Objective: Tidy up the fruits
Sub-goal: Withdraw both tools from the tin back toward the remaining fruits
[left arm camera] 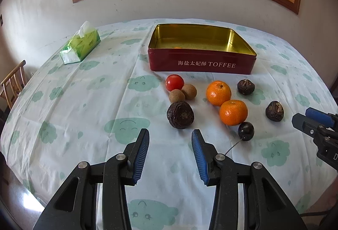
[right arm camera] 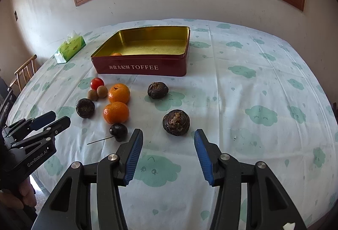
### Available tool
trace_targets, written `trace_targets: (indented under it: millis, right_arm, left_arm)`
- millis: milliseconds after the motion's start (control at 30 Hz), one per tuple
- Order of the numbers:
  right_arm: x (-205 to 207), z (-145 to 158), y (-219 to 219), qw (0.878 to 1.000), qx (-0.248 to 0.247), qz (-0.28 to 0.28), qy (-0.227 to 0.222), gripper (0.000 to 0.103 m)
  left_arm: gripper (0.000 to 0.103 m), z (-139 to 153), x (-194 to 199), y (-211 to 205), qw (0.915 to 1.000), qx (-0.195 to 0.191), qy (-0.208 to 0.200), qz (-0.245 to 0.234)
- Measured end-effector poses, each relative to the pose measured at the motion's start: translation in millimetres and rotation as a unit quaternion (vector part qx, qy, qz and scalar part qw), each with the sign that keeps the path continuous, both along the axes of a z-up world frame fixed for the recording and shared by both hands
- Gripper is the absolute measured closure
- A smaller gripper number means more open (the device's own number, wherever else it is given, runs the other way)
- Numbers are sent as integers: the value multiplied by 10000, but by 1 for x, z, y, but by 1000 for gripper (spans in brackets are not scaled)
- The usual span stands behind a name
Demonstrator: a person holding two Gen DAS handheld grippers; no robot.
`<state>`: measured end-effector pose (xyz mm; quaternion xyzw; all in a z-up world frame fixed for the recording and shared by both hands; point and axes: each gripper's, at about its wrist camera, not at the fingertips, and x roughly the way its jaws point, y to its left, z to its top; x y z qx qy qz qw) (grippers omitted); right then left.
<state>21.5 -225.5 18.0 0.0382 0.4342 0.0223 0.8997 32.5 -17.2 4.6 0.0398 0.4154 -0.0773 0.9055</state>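
Both grippers are held tilted downward over the near part of the table (left arm camera: 84,103), pointing toward the red toffee tin (left arm camera: 201,64). The left gripper (left arm camera: 170,156) is seen with its blue-padded fingers (left arm camera: 141,156) parted and nothing between them; the right gripper (right arm camera: 168,156) is likewise spread and empty. In the left wrist view the right gripper shows at the right edge; in the right wrist view the left gripper is seen at the left edge with part of a hand (right arm camera: 23,194) below it.

The tin stands open toward the far side of the table, its gold interior mostly bare, with one small orange fruit (right arm camera: 116,54) against its near wall. To the right of the tin a broad stretch of tablecloth is left free; to its left a green tissue pack (left arm camera: 81,45) lies near the table's edge, and a wooden chair (left arm camera: 13,82) stands beyond that edge.

The fruits are scattered in front of the tin: a red tomato (left arm camera: 174,82) touching two brown longans (left arm camera: 183,92), two mandarins (left arm camera: 226,101) side by side, three dark, rough water chestnuts (left arm camera: 180,115) spread apart, and a dark cherry (left arm camera: 246,131) with a long stem, farthest from the tin and just beside the nearer mandarin. The large water chestnut lies just ahead of the left gripper's fingers.
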Motion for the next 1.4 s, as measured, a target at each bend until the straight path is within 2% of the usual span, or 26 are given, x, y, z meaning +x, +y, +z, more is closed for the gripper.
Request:
trace_targets:
  millis: [333, 833, 1400]
  right_arm:
    - [-2, -7, -3, 9999, 53, -53, 92, 55]
    - [1, -23, -4, 9995, 88, -52, 294, 55]
    - [22, -46, -8, 9987, 86, -65, 493, 55]
  left_arm:
    - [60, -8, -1, 1, 9999, -36, 110, 19]
    - [60, -27, 2, 15, 9986, -287, 432, 143]
    - [60, -35, 12, 16, 9982, -403, 427, 96]
